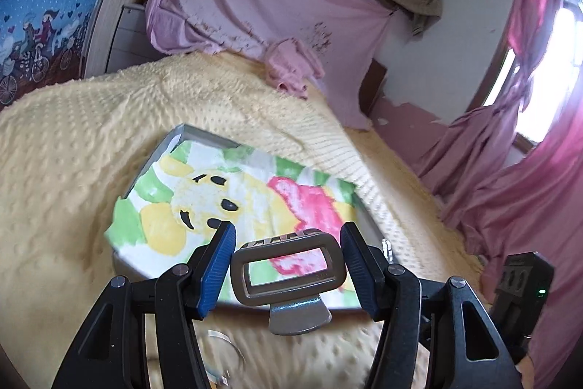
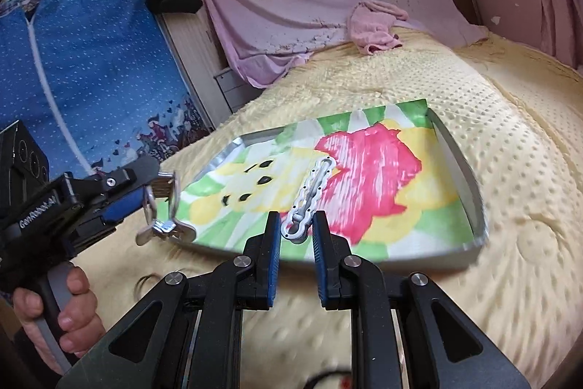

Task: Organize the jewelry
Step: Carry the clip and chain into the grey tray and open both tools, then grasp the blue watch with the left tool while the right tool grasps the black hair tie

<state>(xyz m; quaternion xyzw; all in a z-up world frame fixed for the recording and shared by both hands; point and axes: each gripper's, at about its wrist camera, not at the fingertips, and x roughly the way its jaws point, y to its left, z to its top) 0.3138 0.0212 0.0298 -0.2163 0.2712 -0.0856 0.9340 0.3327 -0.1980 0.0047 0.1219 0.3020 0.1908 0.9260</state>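
Note:
A metal tray [image 1: 189, 131] lined with a cartoon-print cloth [image 1: 255, 185] lies on the yellow blanket; it also shows in the right wrist view [image 2: 470, 192]. My left gripper [image 1: 288, 243] is shut on a rectangular metal hair clip [image 1: 288, 274] held over the tray's near edge; it shows from the side in the right wrist view [image 2: 164, 203]. My right gripper [image 2: 296, 225] is shut on a white, silver-studded hair clip [image 2: 311, 192] that points out over the cloth.
A yellow dimpled blanket [image 2: 473, 90] covers the bed. A thin ring-like bangle [image 1: 226, 349] lies on the blanket below my left gripper, and another [image 2: 145, 279] near my left hand. A crumpled pink cloth [image 2: 375, 24] sits at the far side. Pink curtains hang behind.

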